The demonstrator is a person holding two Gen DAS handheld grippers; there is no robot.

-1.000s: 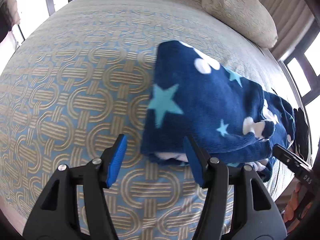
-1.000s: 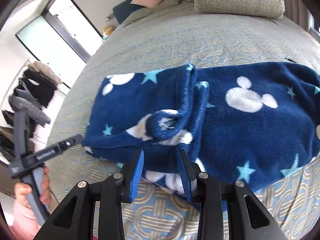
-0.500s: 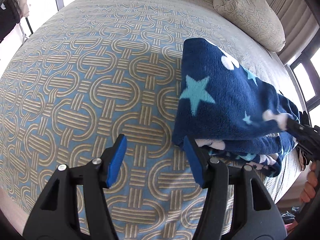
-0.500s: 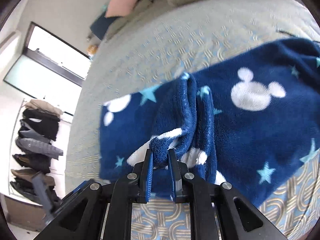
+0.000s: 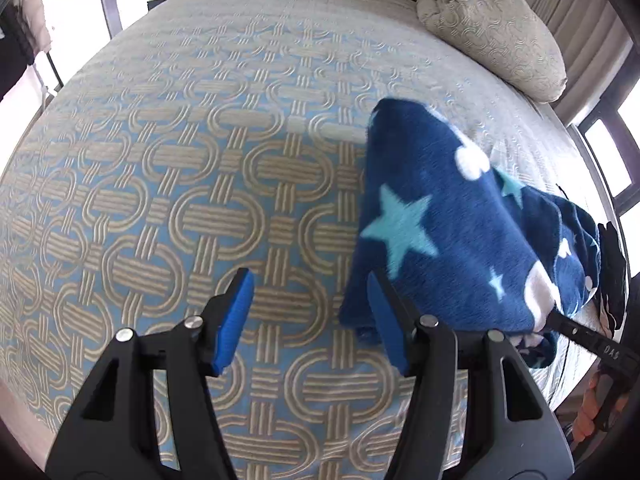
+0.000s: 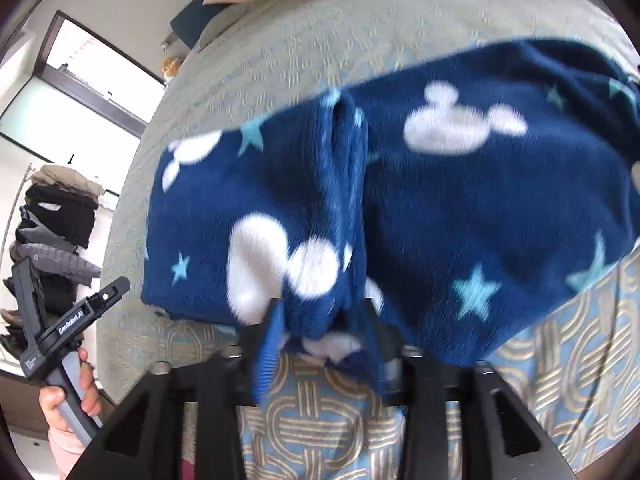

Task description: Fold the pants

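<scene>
The pants [image 6: 460, 200] are navy fleece with white mouse heads and light blue stars, lying folded on the bed. In the left wrist view the pants [image 5: 448, 232] lie right of centre. My left gripper [image 5: 310, 320] is open and empty over the bedspread, its right finger just beside the pants' near corner. My right gripper [image 6: 320, 340] holds a bunched fold of the pants at their near edge, with the jaws partly apart around the cloth and the view blurred. The right gripper also shows in the left wrist view [image 5: 576, 336] at the pants' far end.
The bedspread [image 5: 180, 200] has a blue and tan chain pattern. A beige pillow [image 5: 492, 28] lies at the head of the bed. A clothes rack [image 6: 52, 232] stands beyond the bed's left side. The left gripper's handle and hand [image 6: 68, 352] show at lower left.
My right gripper closed on a fold of the pants and lifted it toward me; its jaws now look wider. My left gripper drew back left, so the pants sit further right.
</scene>
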